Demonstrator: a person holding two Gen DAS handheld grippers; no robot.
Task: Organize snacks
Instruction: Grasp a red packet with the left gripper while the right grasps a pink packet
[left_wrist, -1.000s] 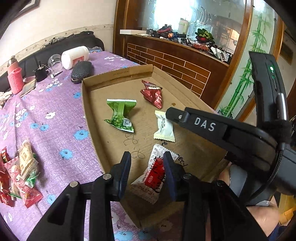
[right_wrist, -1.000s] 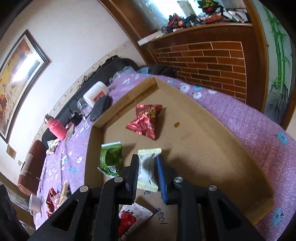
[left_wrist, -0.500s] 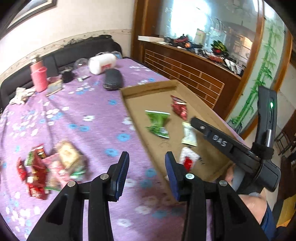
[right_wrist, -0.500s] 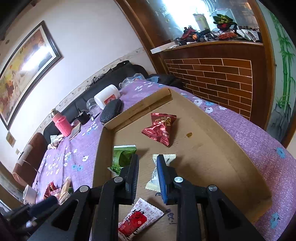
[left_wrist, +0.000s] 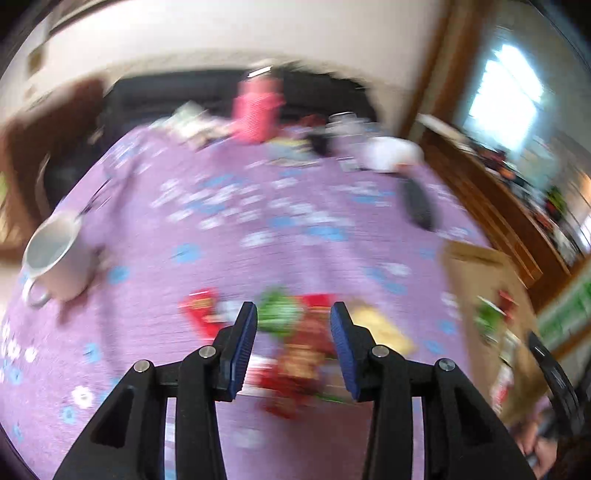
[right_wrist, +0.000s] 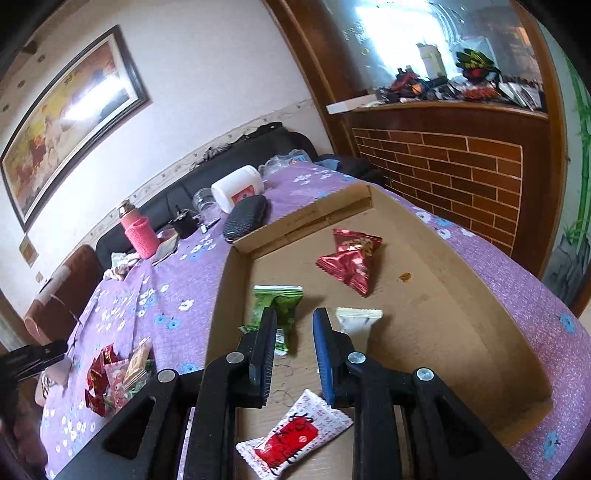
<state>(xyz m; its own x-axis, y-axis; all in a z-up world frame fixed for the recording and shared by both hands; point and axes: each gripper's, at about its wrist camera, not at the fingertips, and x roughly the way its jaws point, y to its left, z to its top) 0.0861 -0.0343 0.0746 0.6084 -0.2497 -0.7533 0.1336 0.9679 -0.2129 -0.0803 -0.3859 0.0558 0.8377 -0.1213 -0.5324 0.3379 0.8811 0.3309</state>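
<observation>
Left gripper (left_wrist: 293, 334) hangs over the purple flower-print tabletop (left_wrist: 288, 229), its jaws apart w/ nothing between them; they have just been opening a bit. That view is badly motion-blurred. Under and just past its blue pads lies a loose pile of snack packets (left_wrist: 295, 347), red, green and yellowish, flat on the cloth; single wrappers can't be told apart there. A white mug (left_wrist: 55, 258) stands to the left, a pink knitted-sleeve bottle (left_wrist: 258, 114) at the far edge. Right gripper (right_wrist: 294, 328) sits over the shallow brown cardboard tray (right_wrist: 461, 295), jaws drawn close together, empty; only a narrow gap shows. In the tray: a green wrapped snack (right_wrist: 282, 308) just behind the left finger, a cream-white wrapped snack (right_wrist: 360, 321) just behind the right finger, two red foil packets (right_wrist: 351, 258) touching each other further back, and a white packet w/ red label (right_wrist: 291, 439) near the front, below the gripper. None touches the fingers as far as can be seen. From the right view the snack pile lies on the cloth left of the tray, well apart from it.
</observation>
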